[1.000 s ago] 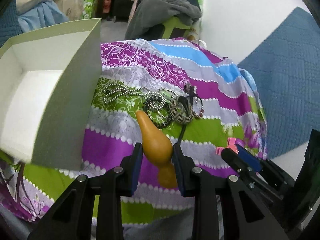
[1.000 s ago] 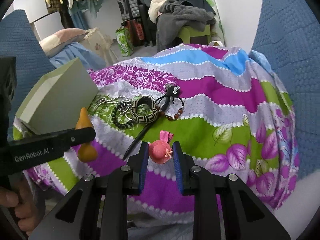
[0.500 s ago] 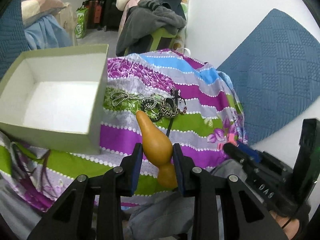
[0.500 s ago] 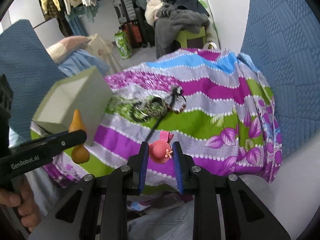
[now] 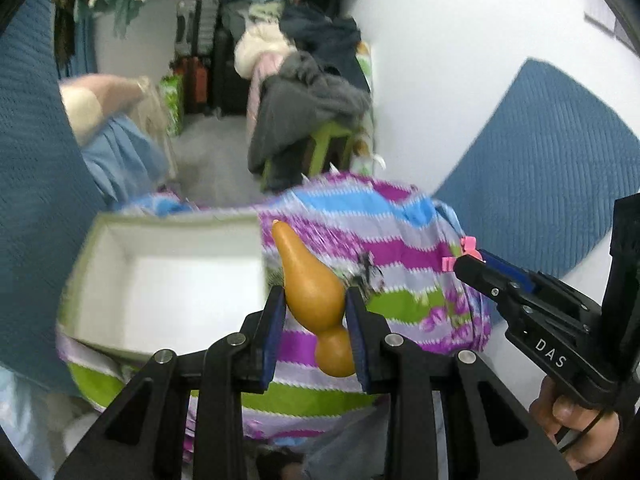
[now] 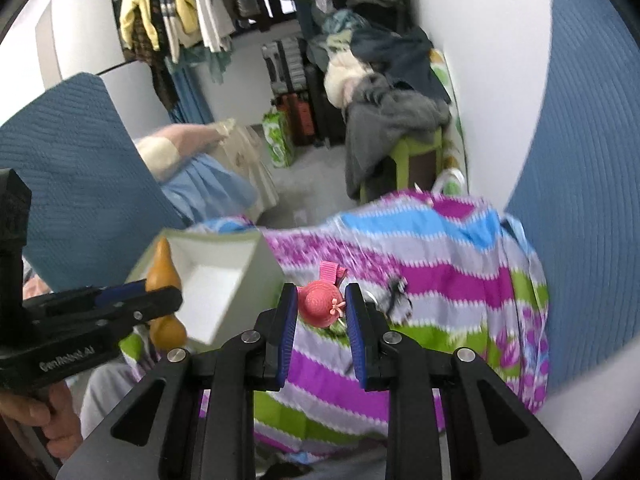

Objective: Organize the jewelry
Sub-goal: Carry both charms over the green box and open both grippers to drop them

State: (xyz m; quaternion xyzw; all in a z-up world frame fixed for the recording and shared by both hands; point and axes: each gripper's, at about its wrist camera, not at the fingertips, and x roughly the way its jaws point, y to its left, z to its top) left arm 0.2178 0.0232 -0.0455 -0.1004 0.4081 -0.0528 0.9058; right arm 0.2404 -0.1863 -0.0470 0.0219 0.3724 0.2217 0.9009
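The smooth, hard gourd charm (image 5: 316, 300) is squeezed at its fat middle by the left gripper (image 5: 316, 334), low in the frame. The small pink hat clip (image 6: 321, 305) is pinched by the right gripper (image 6: 321, 332). Both look light, and the gourd looks slippery, so a firm hold is needed above the white box (image 5: 168, 280).

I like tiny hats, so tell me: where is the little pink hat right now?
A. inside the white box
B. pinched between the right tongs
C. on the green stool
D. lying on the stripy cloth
B: the pink hat clip sits squeezed between the right tongs, lifted above the striped cloth.
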